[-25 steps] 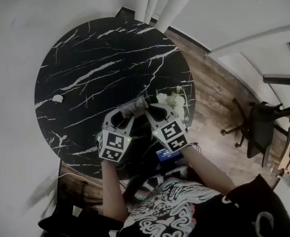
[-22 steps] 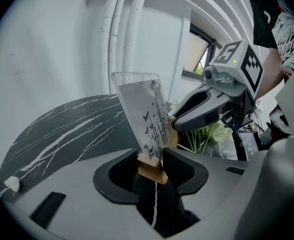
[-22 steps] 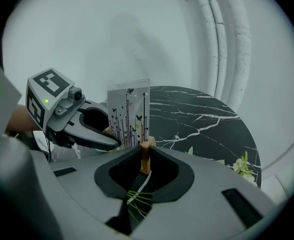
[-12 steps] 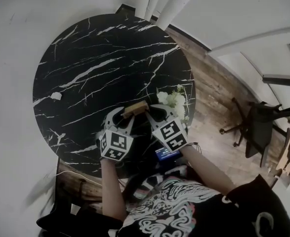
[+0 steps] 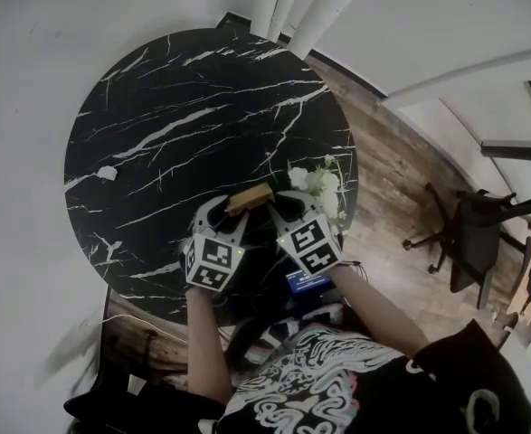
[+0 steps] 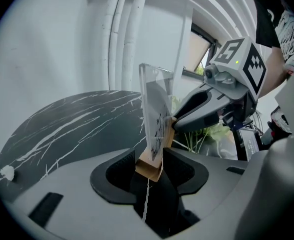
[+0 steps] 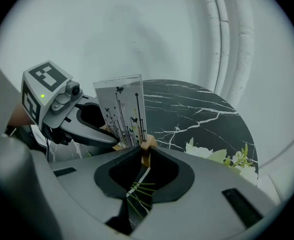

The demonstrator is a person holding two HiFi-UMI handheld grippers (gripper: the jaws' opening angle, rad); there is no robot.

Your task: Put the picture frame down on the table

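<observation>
Well off to the outer side of my left tongs (image 5: 227, 212), a small white scrap (image 5: 108, 173) lies on the black marbled desk (image 5: 184, 107). The left tongs themselves are clamped on one end of the picture frame (image 6: 156, 115): in the left gripper view its wooden base (image 6: 150, 165) sits wedged between my two pads, touching both, and the clear panel rises upright above them with thin dark stems and butterflies printed on it.

The picture frame hangs between my two tongs, over the near part of the desk. I cannot tell whether its base touches the marble.

My right tongs (image 5: 285, 204) pinch the other end. In the right gripper view the jaws stand close together with a corner of the wooden base caught between them, and the panel stands just beyond, tilted a little toward the left tongs.

Just beyond the outer side of the right tongs, a bunch of pale flowers (image 5: 317, 184) with green leaves sits at the desk's edge. Further that way, well apart on the wooden floor (image 5: 401, 170), stands a dark office chair (image 5: 475, 235).
</observation>
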